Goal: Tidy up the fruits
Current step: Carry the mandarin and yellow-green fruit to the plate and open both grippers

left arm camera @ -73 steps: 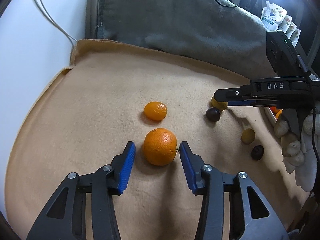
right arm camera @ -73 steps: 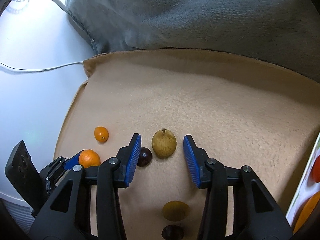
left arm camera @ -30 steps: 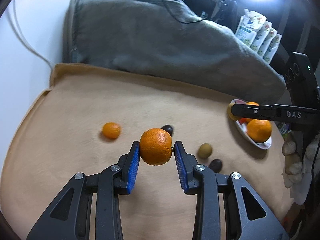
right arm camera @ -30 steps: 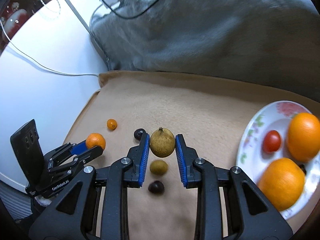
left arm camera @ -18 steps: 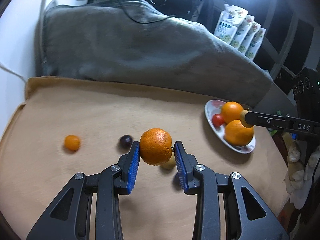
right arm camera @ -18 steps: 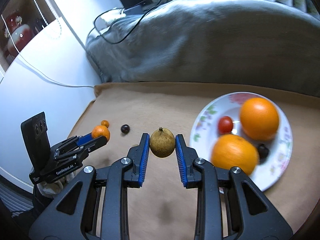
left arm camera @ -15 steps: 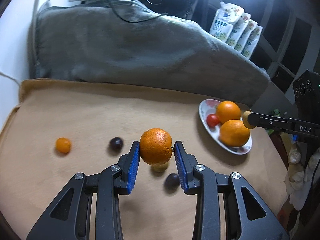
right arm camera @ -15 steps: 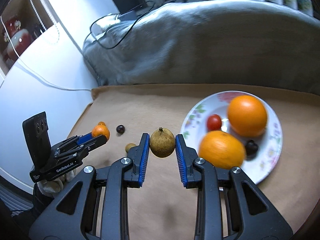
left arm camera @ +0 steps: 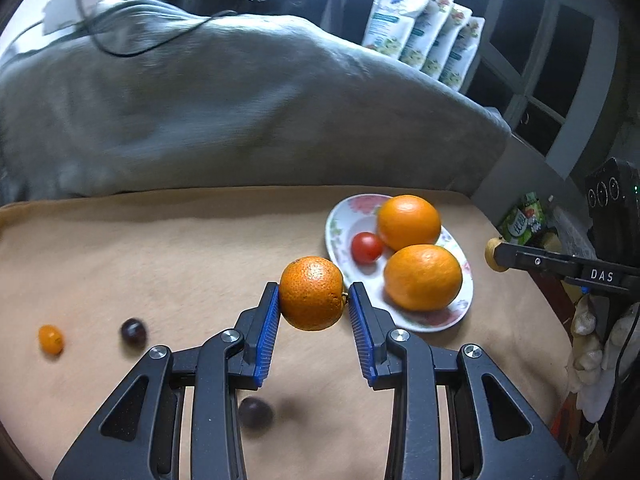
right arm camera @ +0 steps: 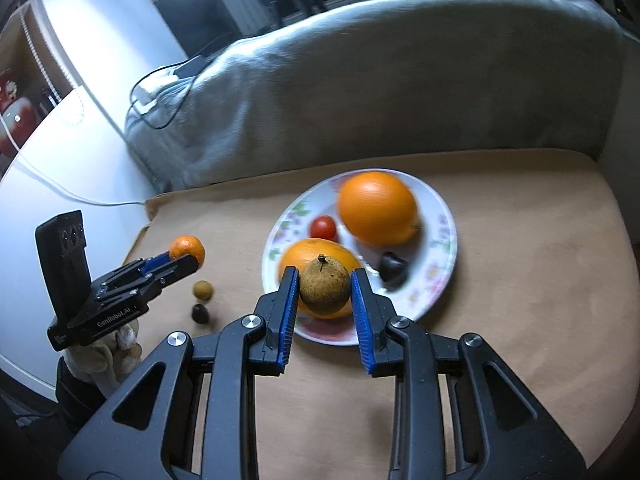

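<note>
— What carries the fruit?
— A bench under a tan cloth [left arm camera: 168, 240], with a grey blanket [left arm camera: 224, 104] heaped along its far edge.
— And directly on the cloth?
— A floral plate [right arm camera: 440, 240] at the right. Left of it lie a small orange fruit [left arm camera: 51, 339], a dark round fruit [left arm camera: 133, 331] just beside it, and another dark one [left arm camera: 256, 412] nearer the camera, blurred. The right wrist view also shows a small yellowish fruit [right arm camera: 203, 290], possibly a longan, close to a dark one [right arm camera: 200, 313].
</note>
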Motion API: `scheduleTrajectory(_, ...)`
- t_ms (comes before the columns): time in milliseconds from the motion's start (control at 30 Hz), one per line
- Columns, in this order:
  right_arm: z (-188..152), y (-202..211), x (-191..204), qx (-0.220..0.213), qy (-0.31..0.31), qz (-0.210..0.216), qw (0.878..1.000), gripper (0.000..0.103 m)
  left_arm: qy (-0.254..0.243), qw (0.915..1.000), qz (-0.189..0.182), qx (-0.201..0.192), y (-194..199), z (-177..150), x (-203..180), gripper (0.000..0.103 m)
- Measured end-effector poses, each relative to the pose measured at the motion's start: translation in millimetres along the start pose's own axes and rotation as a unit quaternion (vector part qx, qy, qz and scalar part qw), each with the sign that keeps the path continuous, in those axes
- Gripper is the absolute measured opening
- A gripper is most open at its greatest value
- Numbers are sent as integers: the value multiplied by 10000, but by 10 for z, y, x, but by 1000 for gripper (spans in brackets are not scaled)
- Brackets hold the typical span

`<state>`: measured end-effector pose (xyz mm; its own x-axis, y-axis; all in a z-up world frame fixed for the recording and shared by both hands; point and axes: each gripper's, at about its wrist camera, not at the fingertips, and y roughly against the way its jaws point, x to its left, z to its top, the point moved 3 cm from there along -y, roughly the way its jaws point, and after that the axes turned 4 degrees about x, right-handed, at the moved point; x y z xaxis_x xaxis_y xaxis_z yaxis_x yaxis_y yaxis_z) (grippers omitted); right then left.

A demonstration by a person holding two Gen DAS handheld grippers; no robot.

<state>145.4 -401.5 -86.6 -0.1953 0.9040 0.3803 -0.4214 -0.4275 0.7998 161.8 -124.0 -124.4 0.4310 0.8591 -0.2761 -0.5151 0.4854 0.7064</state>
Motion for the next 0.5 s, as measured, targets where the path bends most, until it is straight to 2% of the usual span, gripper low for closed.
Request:
scheduleTrajectory(267, -42, -55, -214, 69, 70, -284, 9995, 28, -71, 9998, -107, 151, -244, 149, -121, 33)
scheduleTrajectory(500, -76, -134, -269, 150, 187, -349, 9991, 28, -140, 9994, -165, 270, -436, 289, -191, 33)
